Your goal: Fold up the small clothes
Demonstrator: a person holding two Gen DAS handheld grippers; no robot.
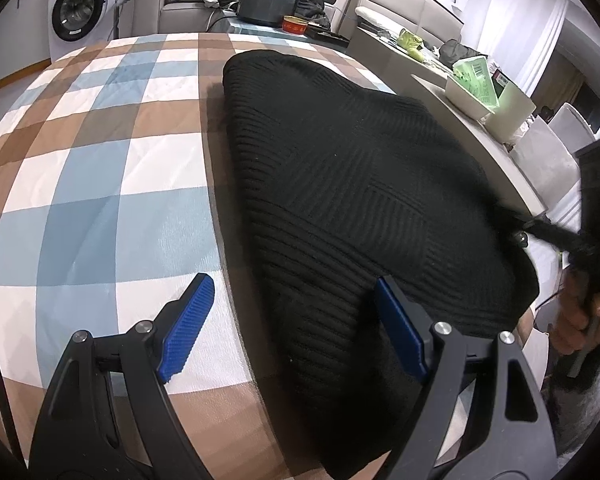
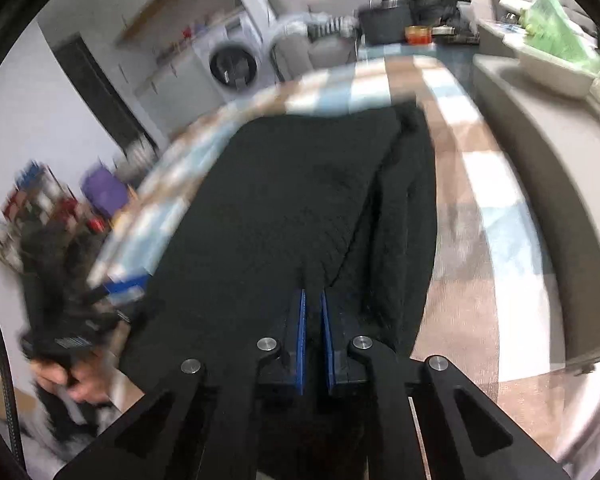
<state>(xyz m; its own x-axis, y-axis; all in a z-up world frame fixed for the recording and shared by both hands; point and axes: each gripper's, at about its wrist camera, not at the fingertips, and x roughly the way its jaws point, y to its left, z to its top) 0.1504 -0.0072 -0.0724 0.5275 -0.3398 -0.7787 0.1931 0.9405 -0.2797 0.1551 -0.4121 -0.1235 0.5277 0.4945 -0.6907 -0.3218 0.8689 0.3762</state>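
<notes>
Sweater point(image 1: 340, 184): black ribbed knit cloth, matt, coarse ridges.
Worktop cover point(image 1: 100, 168): checked cloth in brown, blue and white, smooth with a faint sheen.
Left gripper point(image 1: 292, 320): matt black plastic arms, bright metal pins; ridged blue pads.
Washing machine point(image 1: 80, 4), at 11 o'clock: glossy white casing.

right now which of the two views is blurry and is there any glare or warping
Left wrist view: sharp on the black knit garment and the open left claw, a soft sheen on the checked cloth, edges bent by the fisheye. Right wrist view: motion-smeared across the room and the garment, only the right claw crisp, no strong glare.
</notes>
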